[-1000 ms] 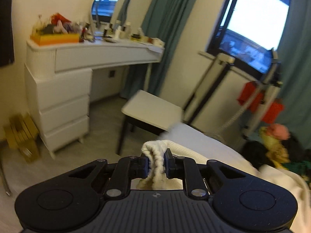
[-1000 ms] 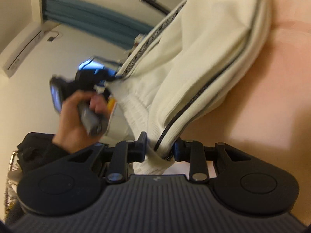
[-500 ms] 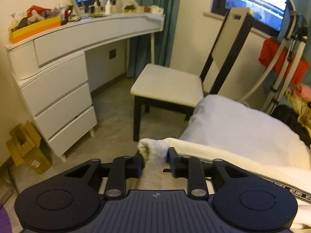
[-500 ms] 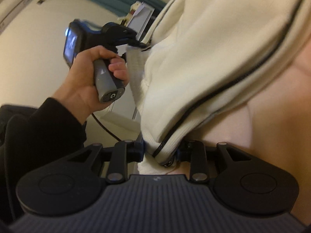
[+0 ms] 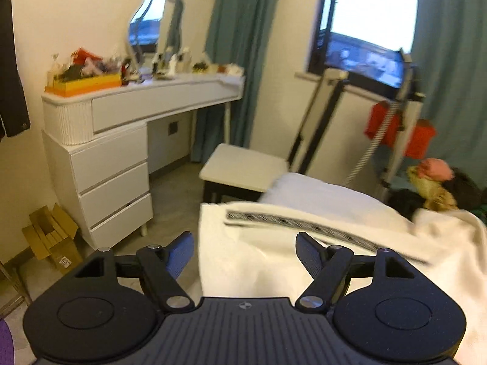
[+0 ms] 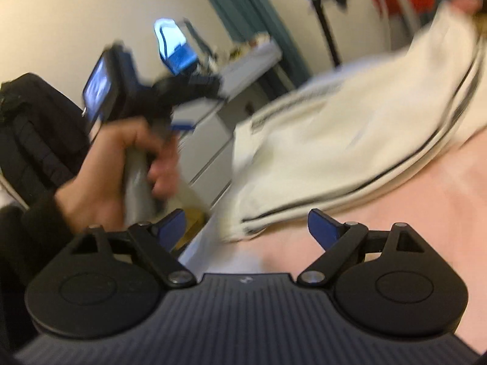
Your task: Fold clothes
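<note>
A cream garment (image 5: 274,249) with a patterned band and thin dark piping lies spread on the bed, just ahead of both grippers; it also shows in the right wrist view (image 6: 350,152). My left gripper (image 5: 245,254) is open and empty, its fingers apart over the garment's near edge. My right gripper (image 6: 246,226) is open and empty, just short of the garment's hem. The right wrist view also shows the left gripper (image 6: 182,91) held in a hand at the left.
The bed has a pinkish sheet (image 6: 395,219) and a white corner (image 5: 319,194). A chair (image 5: 243,167), a white dresser (image 5: 106,152) with clutter, a cardboard box (image 5: 48,240) and a pile of clothes (image 5: 435,182) stand around it.
Both grippers were shut on the cream garment and have opened. The garment has dropped flat onto the bed. The left gripper's view has lifted back up toward the dresser.
</note>
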{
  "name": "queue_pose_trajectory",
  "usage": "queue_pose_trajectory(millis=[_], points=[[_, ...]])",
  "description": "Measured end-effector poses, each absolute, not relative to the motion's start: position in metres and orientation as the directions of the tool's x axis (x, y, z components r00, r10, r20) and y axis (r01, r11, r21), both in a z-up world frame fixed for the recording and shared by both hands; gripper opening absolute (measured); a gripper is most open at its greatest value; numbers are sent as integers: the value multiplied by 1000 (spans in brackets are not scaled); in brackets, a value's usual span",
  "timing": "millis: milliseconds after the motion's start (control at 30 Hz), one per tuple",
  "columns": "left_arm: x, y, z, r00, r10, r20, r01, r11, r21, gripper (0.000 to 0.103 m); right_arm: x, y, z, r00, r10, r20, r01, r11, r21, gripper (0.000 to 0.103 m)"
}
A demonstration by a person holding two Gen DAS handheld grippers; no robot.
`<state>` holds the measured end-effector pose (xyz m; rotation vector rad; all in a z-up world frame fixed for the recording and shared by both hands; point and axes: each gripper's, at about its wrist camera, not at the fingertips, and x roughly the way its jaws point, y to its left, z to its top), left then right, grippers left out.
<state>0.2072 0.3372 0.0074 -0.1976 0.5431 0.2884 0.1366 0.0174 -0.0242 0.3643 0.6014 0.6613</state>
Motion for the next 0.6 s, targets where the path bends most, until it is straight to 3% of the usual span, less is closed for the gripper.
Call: queue_pose_trajectory(millis=[333, 600], points=[[126, 187, 10, 857, 27, -515, -59, 997, -46, 73, 79, -128, 21, 860, 388, -331, -318, 916, 245, 89], [189, 87, -4, 824, -81, -561, 19, 993, -115, 68, 105, -231, -31, 935, 184, -302, -87, 948, 307, 89]])
